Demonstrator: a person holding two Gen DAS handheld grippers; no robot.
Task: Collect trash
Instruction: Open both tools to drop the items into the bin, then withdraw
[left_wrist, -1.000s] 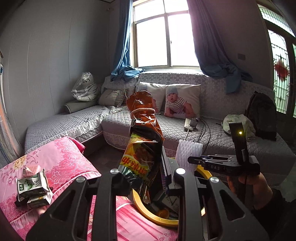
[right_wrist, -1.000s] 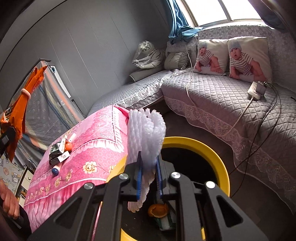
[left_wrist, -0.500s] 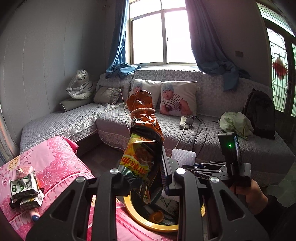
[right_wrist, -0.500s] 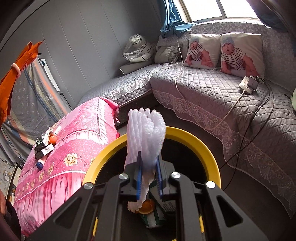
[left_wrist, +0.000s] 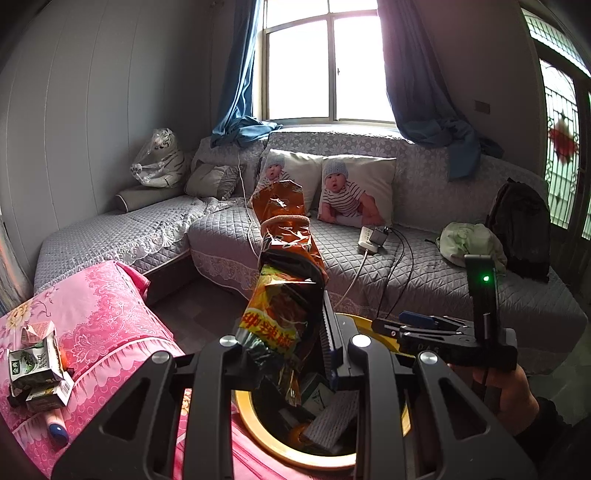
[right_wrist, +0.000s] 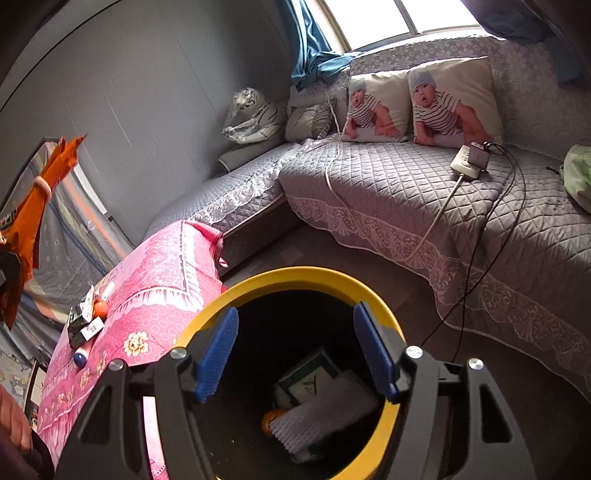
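My left gripper (left_wrist: 291, 350) is shut on an orange snack bag (left_wrist: 286, 266) that stands up from its jaws, bound by a rubber band, above the near rim of the yellow-rimmed bin (left_wrist: 295, 448). My right gripper (right_wrist: 295, 350) hangs over the bin (right_wrist: 295, 277) with its jaws opening and nothing between the blue pads (right_wrist: 218, 350). The white foam net (right_wrist: 325, 417) lies at the bottom of the bin beside a carton and an orange thing. From the left wrist view the right gripper (left_wrist: 413, 325) shows side-on over the bin's far rim. The bag (right_wrist: 37, 199) also shows at the left edge.
A pink flowered cloth (left_wrist: 96, 317) covers a table left of the bin, with crushed cartons (left_wrist: 35, 365) and a small blue-tipped tube (left_wrist: 57, 430) on it. A grey quilted corner sofa (left_wrist: 424, 266) runs behind, bearing cushions, a power strip (left_wrist: 371, 236) with cables, and a dark backpack (left_wrist: 521, 229).
The right gripper opened and the white foam net dropped from it into the bin. Both grippers sank a little toward the bin. The left gripper still holds the snack bag.
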